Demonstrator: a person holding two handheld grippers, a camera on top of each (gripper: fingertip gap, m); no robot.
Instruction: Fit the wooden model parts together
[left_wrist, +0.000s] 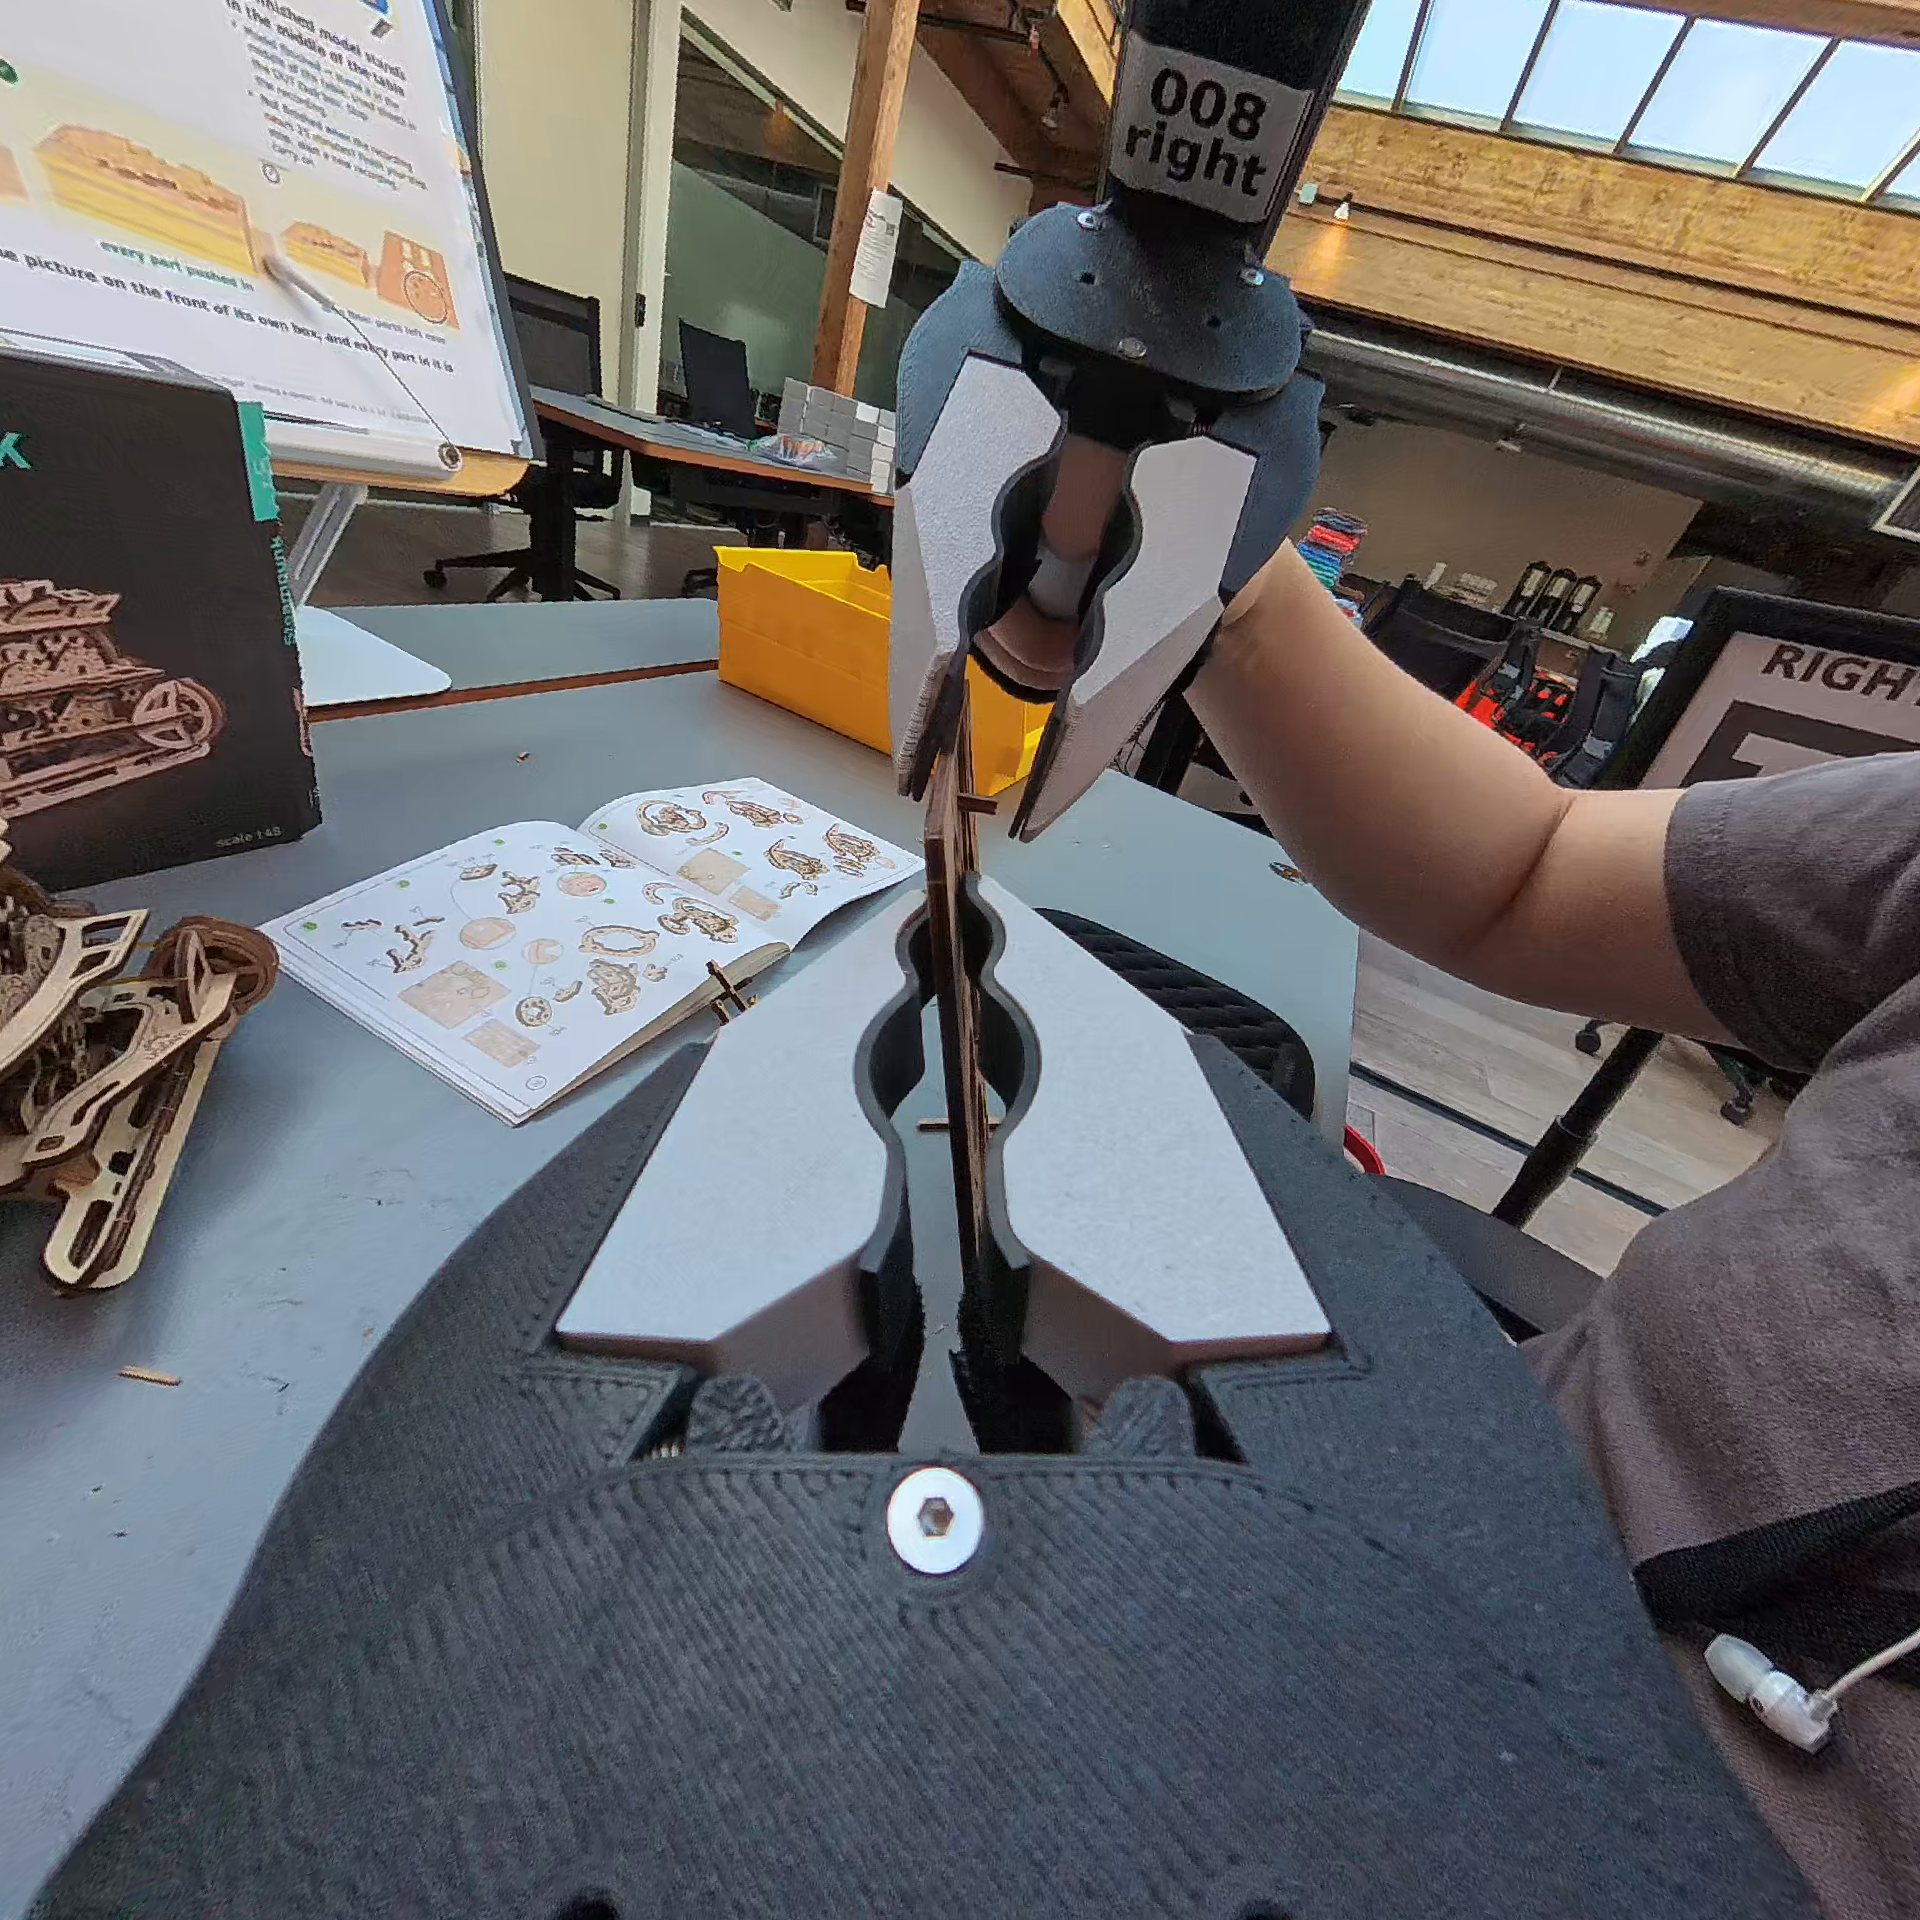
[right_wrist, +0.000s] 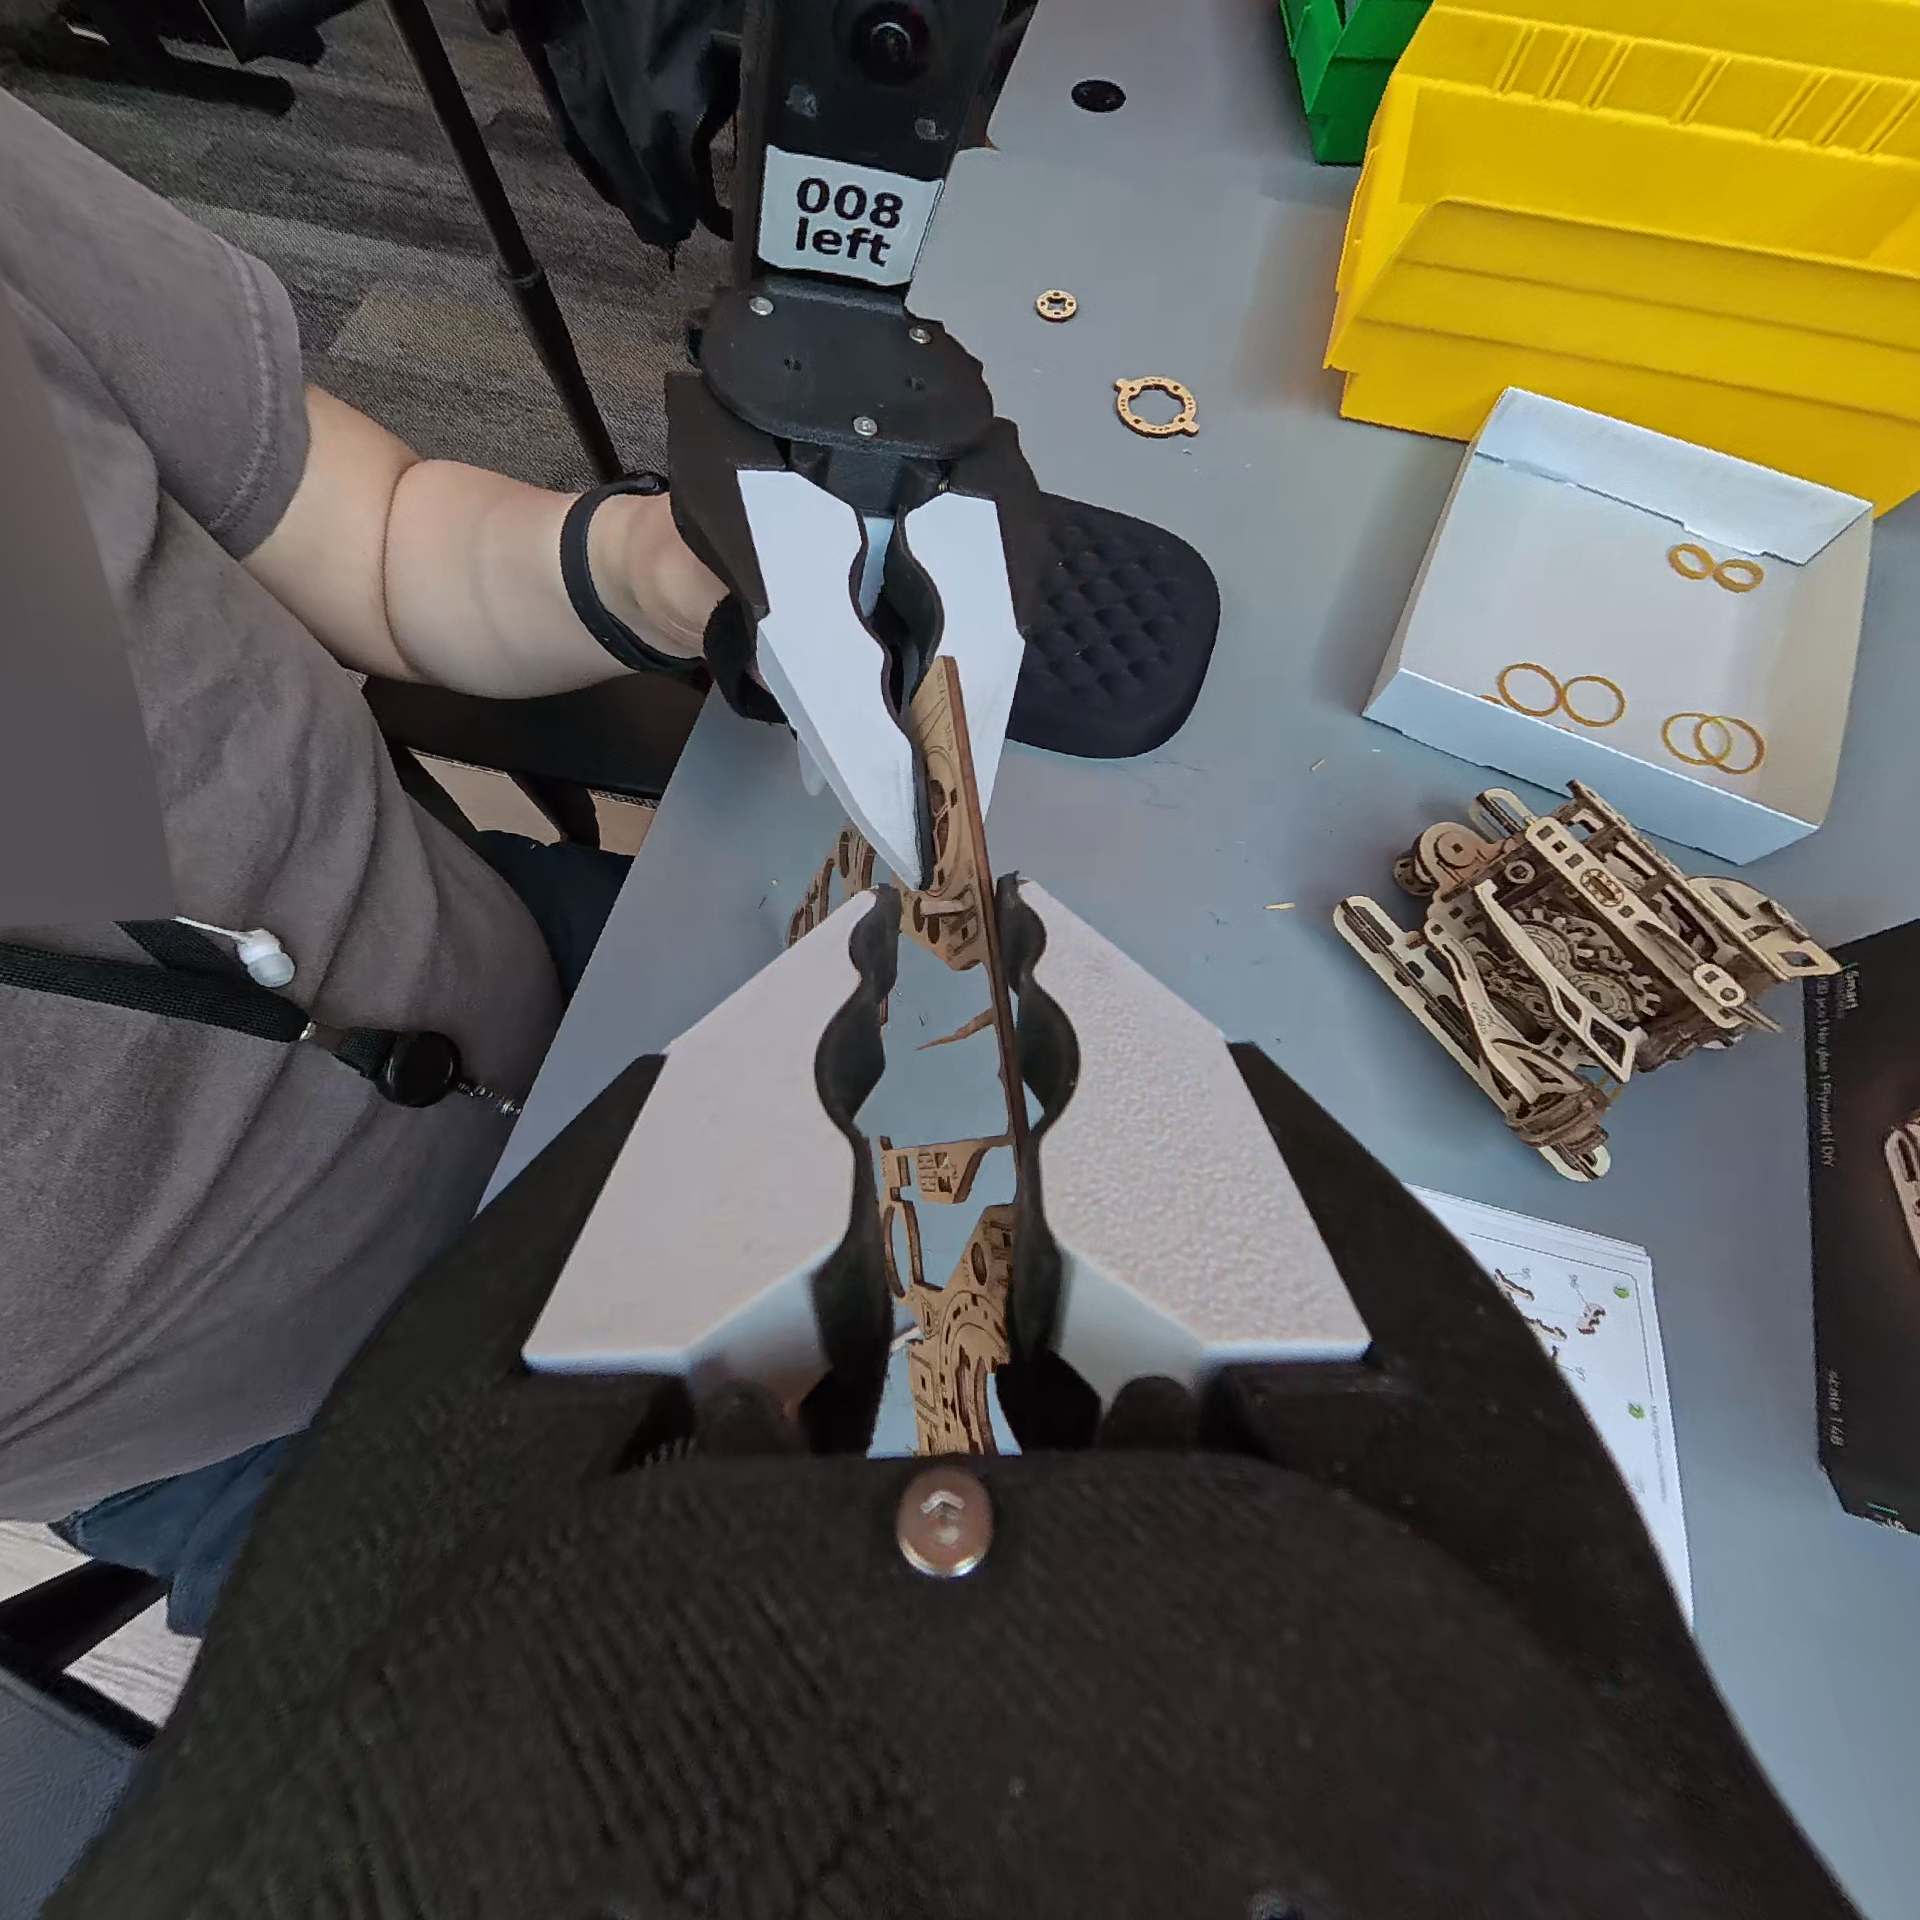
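The left tongs (left_wrist: 951, 914), nearest the lens, are closed almost fully on a thin laser-cut plywood sheet (left_wrist: 961, 1039), which stands on edge between the two fingers and runs up out of the tips. Gripping it by its flat faces this way probably keeps the sheet stiff and its upper edge free to work on. The right tongs (left_wrist: 966, 805) come down from above with a clear gap between the fingers, astride that upper edge; one finger lies against the sheet's face and the other stands off it, so they do not appear to clamp it. In the right wrist view the sheet (right_wrist: 961, 1340) passes between the right tongs' spread fingers, close along one of them. It is held in the air above the near edge of the grey bench (right_wrist: 1195, 831). The part-built wooden model (right_wrist: 1558, 966) rests apart on the bench, beside an open instruction booklet (left_wrist: 582, 935).
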